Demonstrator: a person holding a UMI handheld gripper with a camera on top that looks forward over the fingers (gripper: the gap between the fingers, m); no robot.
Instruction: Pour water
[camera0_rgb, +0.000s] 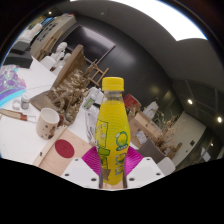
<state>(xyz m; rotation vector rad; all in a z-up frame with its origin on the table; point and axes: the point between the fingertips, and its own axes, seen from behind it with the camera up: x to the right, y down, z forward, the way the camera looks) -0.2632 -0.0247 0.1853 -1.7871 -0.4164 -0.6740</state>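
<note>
A yellow bottle (113, 130) with a yellow cap and a green-and-yellow label stands upright between my fingers. My gripper (112, 160) is shut on it: both pink pads (92, 160) press on its lower body. The bottle is lifted well above the white table (25, 140). A white mug (47, 122) with a red mark stands on the table to the left of the bottle. A round red lid or coaster (64, 148) lies on a light tray just left of my fingers.
Wooden chairs and shelves (75, 80) stand beyond the table. Small items (20, 102) lie at the table's left part. A dark floor and a bright ceiling light (175, 15) show beyond.
</note>
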